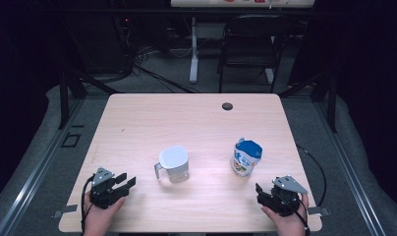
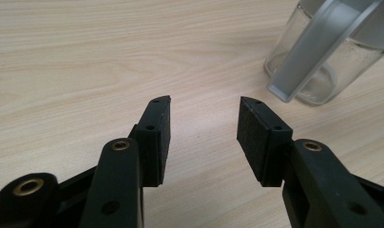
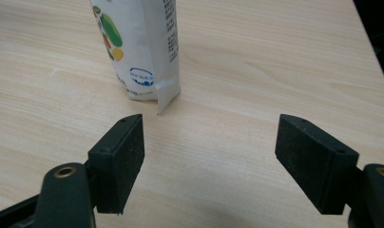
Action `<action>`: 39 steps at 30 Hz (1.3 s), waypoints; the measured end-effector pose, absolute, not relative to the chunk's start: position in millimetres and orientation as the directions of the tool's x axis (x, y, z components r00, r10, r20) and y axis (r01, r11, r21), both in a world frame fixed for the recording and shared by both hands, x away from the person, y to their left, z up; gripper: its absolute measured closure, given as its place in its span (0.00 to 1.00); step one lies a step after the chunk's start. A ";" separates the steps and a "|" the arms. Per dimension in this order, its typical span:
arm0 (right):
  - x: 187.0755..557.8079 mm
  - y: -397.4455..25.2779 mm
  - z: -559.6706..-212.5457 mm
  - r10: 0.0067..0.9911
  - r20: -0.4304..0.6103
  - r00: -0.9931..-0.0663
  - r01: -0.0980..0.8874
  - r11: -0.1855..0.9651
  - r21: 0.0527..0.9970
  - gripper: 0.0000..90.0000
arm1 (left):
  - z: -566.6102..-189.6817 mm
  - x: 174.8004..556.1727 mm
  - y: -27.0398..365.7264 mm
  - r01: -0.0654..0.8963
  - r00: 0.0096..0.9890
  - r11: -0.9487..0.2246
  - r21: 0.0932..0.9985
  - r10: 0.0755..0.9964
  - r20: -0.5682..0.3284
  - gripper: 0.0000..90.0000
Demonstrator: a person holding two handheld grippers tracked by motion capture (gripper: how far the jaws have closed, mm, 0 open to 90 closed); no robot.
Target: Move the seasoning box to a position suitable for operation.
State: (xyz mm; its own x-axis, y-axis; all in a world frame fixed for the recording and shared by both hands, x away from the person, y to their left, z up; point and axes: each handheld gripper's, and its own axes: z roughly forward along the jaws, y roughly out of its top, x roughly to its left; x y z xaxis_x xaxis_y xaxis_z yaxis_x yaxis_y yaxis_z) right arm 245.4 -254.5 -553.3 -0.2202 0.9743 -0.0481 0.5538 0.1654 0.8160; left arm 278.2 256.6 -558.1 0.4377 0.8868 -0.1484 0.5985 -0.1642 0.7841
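Note:
A clear glass jug (image 1: 173, 164) with a white lid and a side handle stands near the middle of the wooden table (image 1: 196, 123). To its right stands a white and blue pouch (image 1: 246, 157). My left gripper (image 1: 126, 181) rests open near the front left edge and points toward the jug (image 2: 323, 52), which stands ahead and to the right of its empty jaws (image 2: 205, 102). At the front right, my right gripper (image 1: 260, 192) is wide open, with nothing between its jaws (image 3: 211, 121). The pouch (image 3: 138, 47) stands just beyond its left jaw.
A dark round grommet (image 1: 227, 106) sits in the table's far edge area. Behind the table stand a black chair (image 1: 250, 44) and a white desk leg (image 1: 193, 49), with cables on the floor. A hand holds each gripper at the front edge.

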 end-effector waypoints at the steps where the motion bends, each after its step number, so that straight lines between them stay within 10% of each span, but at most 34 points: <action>1: 245.3 -254.3 -553.1 0.975 -0.043 -0.220 0.542 0.159 0.825 0.28 | -558.4 277.9 255.3 0.595 0.438 -0.166 0.786 0.887 -0.144 0.62; 11: 244.6 -247.4 -557.1 0.950 -0.033 -0.311 0.516 0.198 0.834 0.58 | -559.9 281.3 247.5 0.587 0.472 -0.187 0.788 0.870 -0.146 0.59; 39: 238.7 -245.8 -550.6 0.964 -0.008 -0.266 0.534 0.154 0.831 0.65 | -551.3 276.7 235.0 0.524 0.470 -0.205 0.827 0.879 -0.080 0.61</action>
